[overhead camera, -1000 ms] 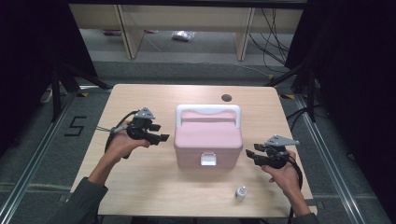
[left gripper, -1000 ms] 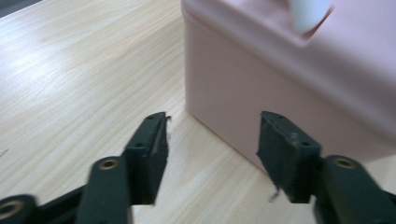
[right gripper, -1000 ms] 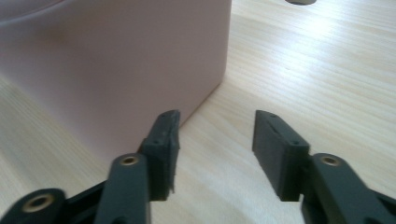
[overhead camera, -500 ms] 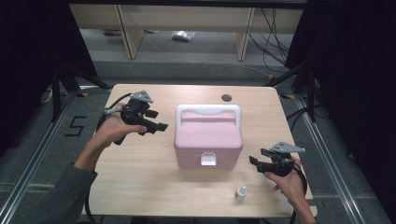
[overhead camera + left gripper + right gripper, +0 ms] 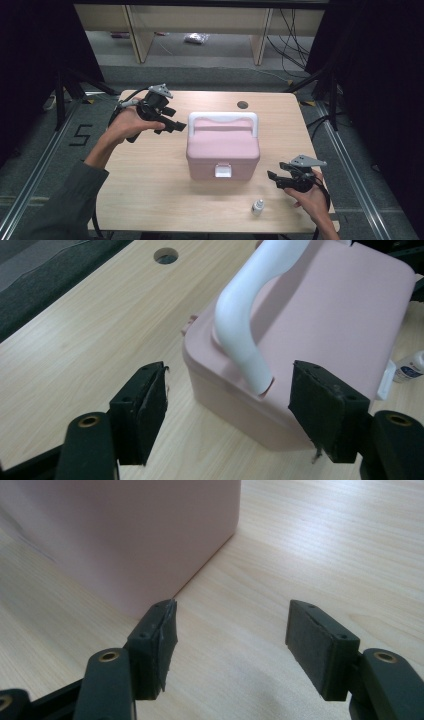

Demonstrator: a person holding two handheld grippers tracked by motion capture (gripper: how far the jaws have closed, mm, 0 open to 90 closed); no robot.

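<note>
Pink plastic box with a white arched handle sits mid-desk, lid down, white latch facing my near edge. Light wooden desk carries everything.

My left claw hangs above the desk, just off the box's left side near its far-left corner, pointing at the handle. Its jaws have just been opening; they're released and nothing is gripped. In the left gripper view the handle's end and the box corner show in the gap beyond the pads, not touching them.

My right claw is low over the desk, just off the box's near-right corner, jaws spread apart, having just been opening, empty. In the right gripper view the pink wall stands just ahead of the left pad; can't tell if they touch. Bare wood lies between the pads.

Around:
- small white bottle with a grey cap, upright near the near edge, just left of my right hand, well clear of the box.
- round dark cable hole by the far edge, behind the box.

Handle lies unobstructed.
</note>
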